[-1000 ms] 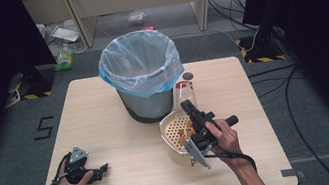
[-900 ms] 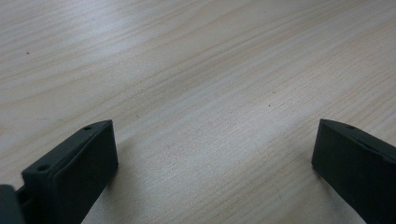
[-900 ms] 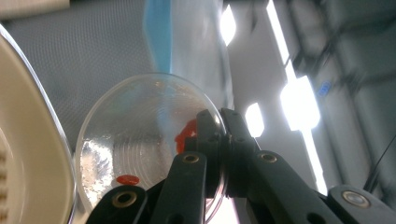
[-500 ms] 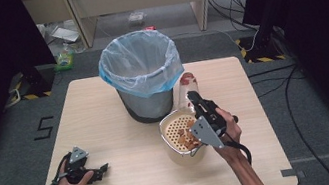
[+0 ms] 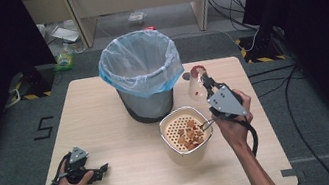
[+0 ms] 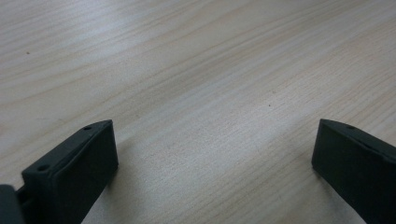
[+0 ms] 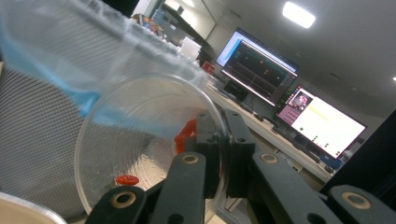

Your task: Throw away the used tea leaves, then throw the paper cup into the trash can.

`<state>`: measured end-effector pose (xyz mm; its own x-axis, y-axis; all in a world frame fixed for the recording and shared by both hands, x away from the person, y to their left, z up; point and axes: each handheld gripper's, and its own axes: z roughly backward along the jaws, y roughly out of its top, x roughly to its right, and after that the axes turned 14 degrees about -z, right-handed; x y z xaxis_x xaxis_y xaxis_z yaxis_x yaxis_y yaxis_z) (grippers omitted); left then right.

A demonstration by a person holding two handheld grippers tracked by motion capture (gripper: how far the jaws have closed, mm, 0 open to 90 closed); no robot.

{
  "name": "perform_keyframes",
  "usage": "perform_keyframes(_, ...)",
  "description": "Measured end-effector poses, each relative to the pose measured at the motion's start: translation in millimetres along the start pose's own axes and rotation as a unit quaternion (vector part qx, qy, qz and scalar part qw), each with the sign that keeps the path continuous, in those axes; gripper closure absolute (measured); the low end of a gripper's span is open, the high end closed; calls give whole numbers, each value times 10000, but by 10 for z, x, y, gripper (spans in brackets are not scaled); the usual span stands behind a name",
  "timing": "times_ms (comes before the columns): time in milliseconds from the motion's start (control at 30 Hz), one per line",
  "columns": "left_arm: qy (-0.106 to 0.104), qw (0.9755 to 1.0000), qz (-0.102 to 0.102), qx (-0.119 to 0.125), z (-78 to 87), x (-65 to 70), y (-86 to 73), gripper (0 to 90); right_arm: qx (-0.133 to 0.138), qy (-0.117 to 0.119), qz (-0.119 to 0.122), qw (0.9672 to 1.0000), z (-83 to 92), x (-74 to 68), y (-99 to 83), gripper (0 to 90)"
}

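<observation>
Spanning most of the high view, the pale wooden tabletop point(image 5: 106, 117) carries everything, and its biggest load is the grey bin point(image 5: 142, 76) lined with a blue-rimmed clear bag, standing at the far middle. Just in front of the bin, toward the person's right, sits a cream tub with a perforated strainer insert point(image 5: 186, 134) holding brown food scraps.

The right claw point(image 5: 204, 82) is raised beyond the strainer, just beside the bin's right flank, and its jaws are closed on the rim of a clear plastic cup point(image 7: 144, 140). In the right claw's own view the cup lies tipped on its side, mouth toward the camera and its long axis running away toward the bin's mesh wall, with the bag's edge above it. The right hand is by far the nearer to the bin; my judgement is that emptying the cup would call for lifting it up and leftward over the bag's rim.

The cup looks thin and see-through, wet inside, with a few red scraps clinging to its wall and bottom.

The left claw point(image 5: 95, 172) lies low at the near left corner, well apart from everything, its jaws spread wide over bare wood and holding nothing.
</observation>
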<state>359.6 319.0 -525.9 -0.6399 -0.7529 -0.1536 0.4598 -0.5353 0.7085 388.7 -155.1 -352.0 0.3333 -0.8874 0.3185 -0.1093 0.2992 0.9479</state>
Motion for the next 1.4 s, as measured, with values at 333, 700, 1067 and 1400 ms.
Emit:
perform_keyframes(333, 0, 10000, 2, 1, 0, 0, 0, 0, -99, 18, -662, 9978, -273, 296, 351, 869)
perform_keyframes(700, 13, 10000, 20, 20, -5, 1, 0, 0, -170, -15, -934, 9955, -561, 473, 703, 868)
perform_keyframes(1067, 15, 10000, 20, 19, -5, 1, 0, 0, -144, 192, -984, 9949, -806, 383, 989, 867)
perform_keyframes(1400, 14, 10000, 20, 18, -5, 1, 0, 0, -188, 593, -829, 9946, -1086, 60, 1199, 863)
